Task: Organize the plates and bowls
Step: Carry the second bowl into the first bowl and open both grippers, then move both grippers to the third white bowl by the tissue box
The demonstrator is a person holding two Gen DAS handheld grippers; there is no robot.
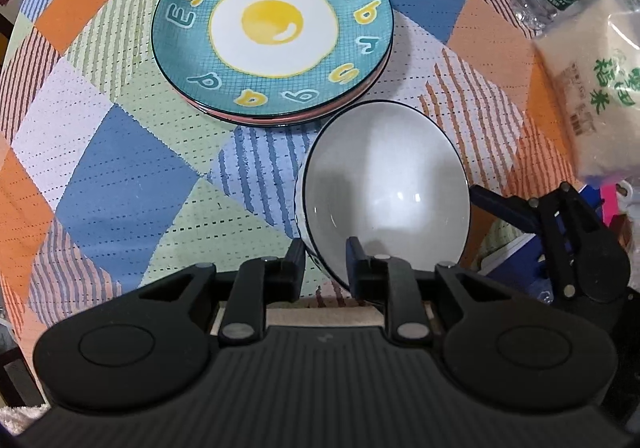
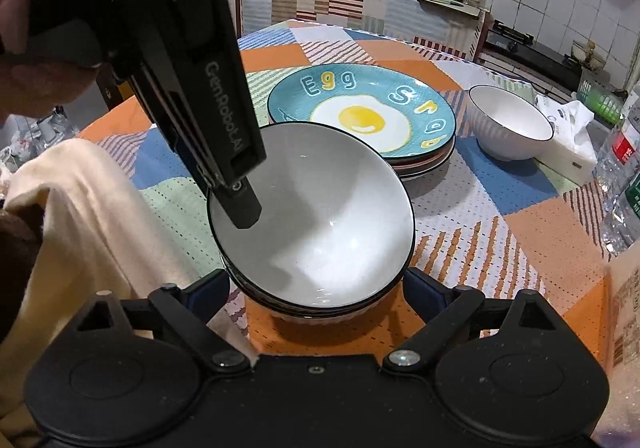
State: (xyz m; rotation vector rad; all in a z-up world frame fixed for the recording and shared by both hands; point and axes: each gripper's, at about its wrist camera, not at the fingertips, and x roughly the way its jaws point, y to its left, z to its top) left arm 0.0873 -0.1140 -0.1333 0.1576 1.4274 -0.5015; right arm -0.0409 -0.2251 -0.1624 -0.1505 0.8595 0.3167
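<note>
My left gripper (image 1: pixel 323 268) pinches the rim of a white bowl (image 1: pixel 384 192), one finger inside and one outside. The bowl tilts over a stack of bowls (image 2: pixel 320 304), at 6 o'clock from the egg plate (image 1: pixel 272 28). My right gripper (image 2: pixel 316 284) waits wide open around that stack. The bowl is hard, smooth, slippery, and could break. I think the rim is the best place to hold.

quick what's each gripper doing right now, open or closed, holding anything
Left hand-held gripper: shut on the rim of the white bowl.
Right hand-held gripper: open, fingers either side of that bowl's stack, holding nothing.
</note>
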